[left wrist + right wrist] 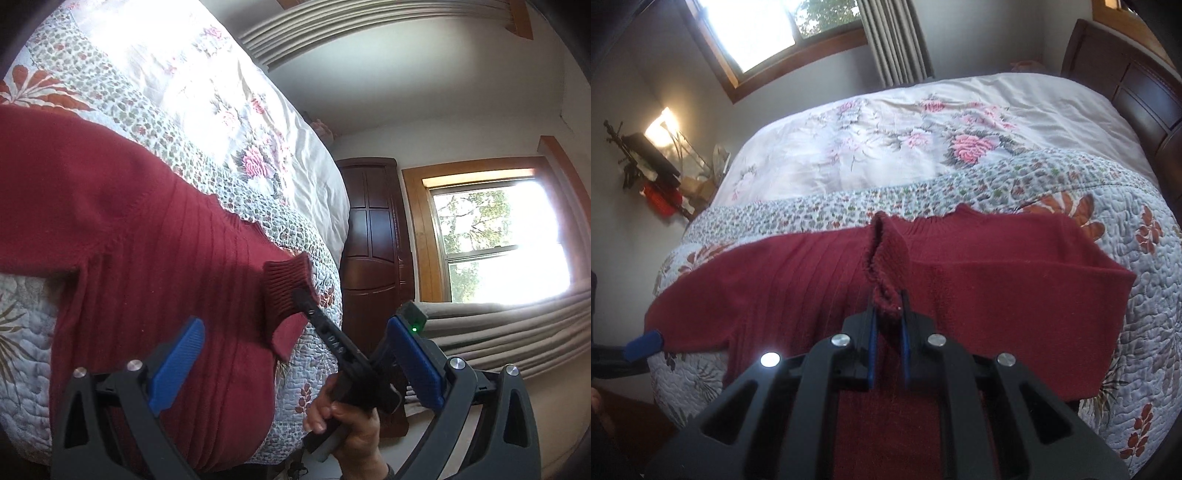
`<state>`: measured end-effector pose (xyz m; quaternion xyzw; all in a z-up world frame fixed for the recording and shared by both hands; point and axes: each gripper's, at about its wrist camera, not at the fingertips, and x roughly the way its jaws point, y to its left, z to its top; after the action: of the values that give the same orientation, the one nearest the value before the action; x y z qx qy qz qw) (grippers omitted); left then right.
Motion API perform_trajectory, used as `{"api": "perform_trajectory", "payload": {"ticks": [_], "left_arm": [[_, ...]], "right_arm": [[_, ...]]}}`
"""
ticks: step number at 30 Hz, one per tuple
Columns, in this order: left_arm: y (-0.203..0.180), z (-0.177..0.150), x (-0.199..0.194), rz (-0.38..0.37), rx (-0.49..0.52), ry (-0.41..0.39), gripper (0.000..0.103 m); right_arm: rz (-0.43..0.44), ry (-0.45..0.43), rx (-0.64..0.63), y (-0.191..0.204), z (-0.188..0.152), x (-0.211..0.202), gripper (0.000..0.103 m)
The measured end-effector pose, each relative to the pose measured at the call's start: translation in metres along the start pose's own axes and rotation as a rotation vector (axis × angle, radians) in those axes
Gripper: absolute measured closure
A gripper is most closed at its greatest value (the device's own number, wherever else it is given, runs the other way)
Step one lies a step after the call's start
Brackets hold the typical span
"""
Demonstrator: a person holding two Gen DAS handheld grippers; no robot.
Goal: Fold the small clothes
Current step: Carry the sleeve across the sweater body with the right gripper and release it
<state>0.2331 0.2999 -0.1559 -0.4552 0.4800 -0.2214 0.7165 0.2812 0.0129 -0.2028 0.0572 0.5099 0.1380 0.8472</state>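
A dark red knit sweater (pixel 122 229) lies spread on the quilted bed, seen in the right wrist view as a wide band (pixel 979 266). My right gripper (pixel 888 317) is shut on a ribbed sleeve cuff (pixel 884 258), which it holds up over the sweater's body. In the left wrist view that gripper (pixel 303 297) shows as a black tool held by a hand (pixel 351 421), its tip on the cuff (pixel 286 280). My left gripper (pixel 297 326) is open above the sweater's lower part, nothing between its blue pads (pixel 177 365). One blue pad (pixel 642 341) shows at the sweater's left end.
The floral quilt (pixel 1145 295) covers the bed's near part, with a white flowered duvet (pixel 886 140) behind. A dark wooden headboard (pixel 1137 92) stands at the far right. Window (pixel 498 236), curtains (pixel 498 332) and a dark cabinet (pixel 373 236) lie beyond the bed edge. Clutter (pixel 653 177) sits left.
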Motion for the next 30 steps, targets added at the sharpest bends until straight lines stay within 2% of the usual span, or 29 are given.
{"api": "perform_trajectory", "payload": {"ticks": [4,5,8,9,11,14,18,20,22,25,27,29,30], "left_arm": [[0.007,0.008,0.028,0.012,-0.019,0.039,0.004],[0.009,0.010,0.036,0.020,-0.022,0.052,0.004],[0.022,0.014,0.061,0.044,-0.052,0.091,0.004],[0.028,0.015,0.070,0.048,-0.074,0.114,0.004],[0.038,0.014,0.086,0.046,-0.109,0.147,0.004],[0.044,0.013,0.108,0.076,-0.117,0.190,0.004],[0.048,0.014,0.137,0.155,-0.120,0.239,0.004],[0.046,0.015,0.151,0.170,-0.114,0.271,0.004],[0.044,0.016,0.164,0.226,-0.089,0.306,0.004],[0.045,0.020,0.175,0.254,-0.091,0.312,0.005],[0.043,0.023,0.178,0.288,-0.083,0.308,0.018],[0.042,0.026,0.181,0.343,-0.073,0.333,0.075],[0.044,0.027,0.181,0.351,-0.082,0.337,0.086]], "right_arm": [[0.001,0.053,-0.042,0.019,-0.017,0.030,0.092],[0.007,0.065,-0.048,0.024,-0.020,0.034,0.084],[0.018,0.064,-0.062,0.028,-0.029,0.035,0.071],[0.027,0.060,-0.060,0.027,-0.032,0.029,0.070],[0.058,0.054,-0.051,0.021,-0.038,0.012,0.060],[0.081,0.030,-0.017,0.000,-0.060,-0.024,0.057],[0.066,0.037,0.051,-0.035,-0.101,-0.061,0.055],[0.062,0.043,0.098,-0.050,-0.122,-0.074,0.053],[0.060,0.048,0.147,-0.061,-0.137,-0.083,0.053],[0.073,0.053,0.213,-0.069,-0.153,-0.090,0.052],[0.095,0.052,0.257,-0.070,-0.162,-0.094,0.052],[0.115,0.044,0.284,-0.068,-0.165,-0.096,0.052],[0.122,0.040,0.288,-0.065,-0.166,-0.097,0.052]]}}
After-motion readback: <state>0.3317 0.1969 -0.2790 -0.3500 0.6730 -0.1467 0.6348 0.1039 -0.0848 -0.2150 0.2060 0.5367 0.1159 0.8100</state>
